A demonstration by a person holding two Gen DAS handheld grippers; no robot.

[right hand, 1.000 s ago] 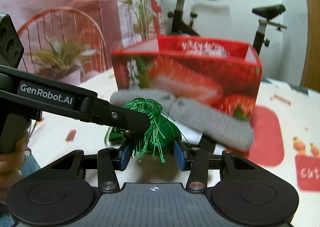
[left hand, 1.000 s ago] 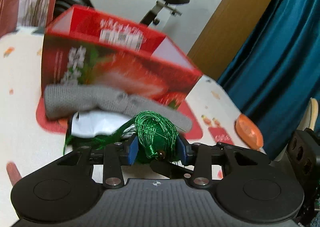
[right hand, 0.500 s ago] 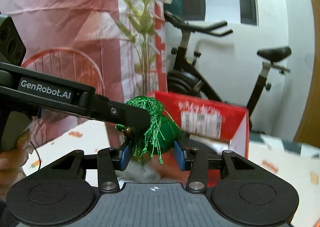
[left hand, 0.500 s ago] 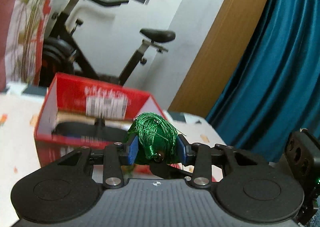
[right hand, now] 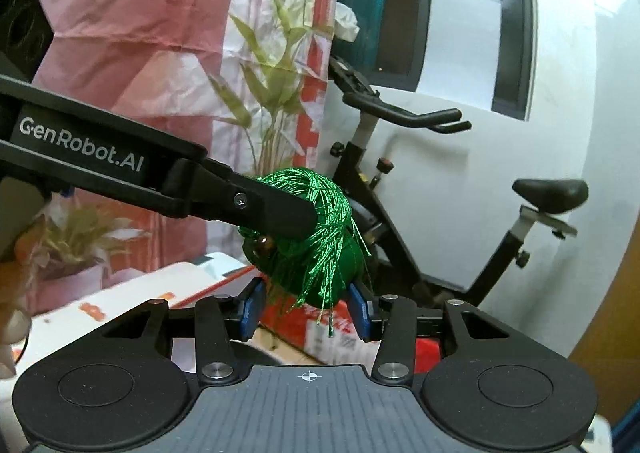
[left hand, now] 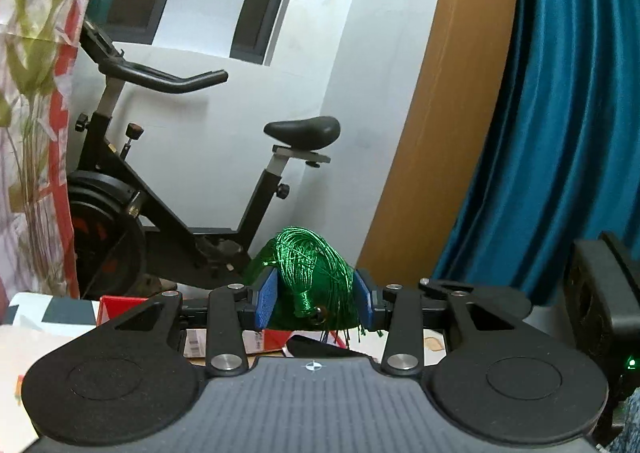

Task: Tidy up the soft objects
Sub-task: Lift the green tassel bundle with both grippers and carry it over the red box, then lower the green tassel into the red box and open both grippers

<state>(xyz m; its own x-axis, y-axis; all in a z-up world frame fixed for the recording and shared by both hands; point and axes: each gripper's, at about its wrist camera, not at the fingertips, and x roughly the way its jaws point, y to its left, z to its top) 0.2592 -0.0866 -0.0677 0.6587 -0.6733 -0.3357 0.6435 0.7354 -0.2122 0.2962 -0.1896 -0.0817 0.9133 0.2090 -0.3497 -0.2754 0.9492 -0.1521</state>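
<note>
Presently both tongs pinch one green tasselled bundle (left hand: 316, 273) from two sides. Left tongs (left hand: 316, 303): blue pads pressed on the bundle's flanks, threads hanging below them. Right tongs (right hand: 306, 311): pads closed on the bundle's lower part (right hand: 320, 253), with a left finger (right hand: 276, 213) lying across its top. Bundle is held aloft, over the open red box (right hand: 340, 333), whose rim shows beneath it on the patterned worktop (left hand: 28, 333). Behind stand an exercise bike (left hand: 180, 193) and a teal curtain (left hand: 560, 133).
</note>
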